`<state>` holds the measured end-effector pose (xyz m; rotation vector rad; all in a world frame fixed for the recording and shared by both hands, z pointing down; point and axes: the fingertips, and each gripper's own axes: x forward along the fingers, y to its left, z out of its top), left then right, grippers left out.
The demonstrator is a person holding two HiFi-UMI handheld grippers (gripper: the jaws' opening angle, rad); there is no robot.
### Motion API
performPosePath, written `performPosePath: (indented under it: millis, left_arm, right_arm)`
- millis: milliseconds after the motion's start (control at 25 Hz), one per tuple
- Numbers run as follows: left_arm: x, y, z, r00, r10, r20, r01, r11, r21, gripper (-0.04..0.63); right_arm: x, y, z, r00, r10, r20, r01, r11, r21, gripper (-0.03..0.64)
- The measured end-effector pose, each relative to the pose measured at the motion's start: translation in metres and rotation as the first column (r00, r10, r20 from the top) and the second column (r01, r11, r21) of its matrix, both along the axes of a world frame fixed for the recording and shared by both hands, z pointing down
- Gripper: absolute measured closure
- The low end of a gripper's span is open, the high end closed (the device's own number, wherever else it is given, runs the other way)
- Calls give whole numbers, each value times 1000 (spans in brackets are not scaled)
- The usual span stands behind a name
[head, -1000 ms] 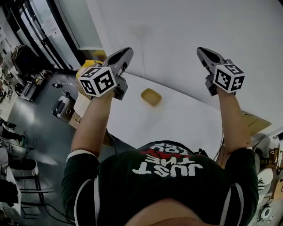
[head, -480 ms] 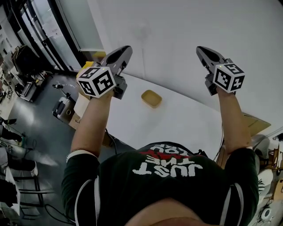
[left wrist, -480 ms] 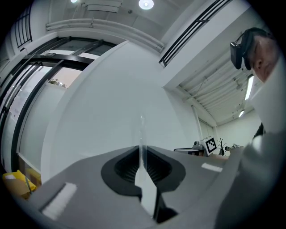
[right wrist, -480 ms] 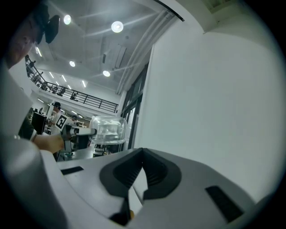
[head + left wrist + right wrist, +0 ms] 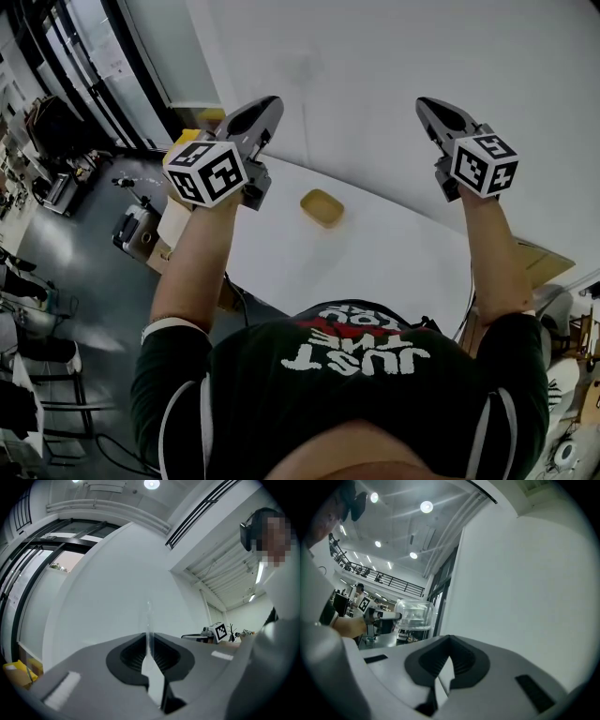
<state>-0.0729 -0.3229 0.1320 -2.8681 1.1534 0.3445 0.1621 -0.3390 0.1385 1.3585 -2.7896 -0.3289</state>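
Note:
Both grippers are held up in the air, pointing at the white wall. My left gripper (image 5: 265,105) is shut, its jaws closed with nothing between them (image 5: 148,635). My right gripper (image 5: 427,105) is likewise shut and empty (image 5: 449,640). Each carries a cube with square markers, the left one (image 5: 207,173) and the right one (image 5: 485,162). Below and between them a small yellow tray (image 5: 322,207) lies on the white table (image 5: 375,262), well apart from both grippers. The right gripper view shows the left gripper's clear dome (image 5: 414,614) off to the left.
A cardboard box (image 5: 173,220) stands at the table's left end, with yellow things (image 5: 16,672) near it. Dark window frames (image 5: 84,66) and floor clutter lie far left. A brown board (image 5: 539,258) sits at the right. The other gripper's marker cube (image 5: 220,631) shows in the left gripper view.

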Motion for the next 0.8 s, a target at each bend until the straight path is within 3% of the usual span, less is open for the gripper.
performPosePath:
  millis: [800]
  left_arm:
    - [1, 1, 0, 1000, 6, 6, -6, 1000, -1, 568]
  right_arm:
    - [-5, -1, 4, 1000, -12, -21, 12, 1000, -7, 611]
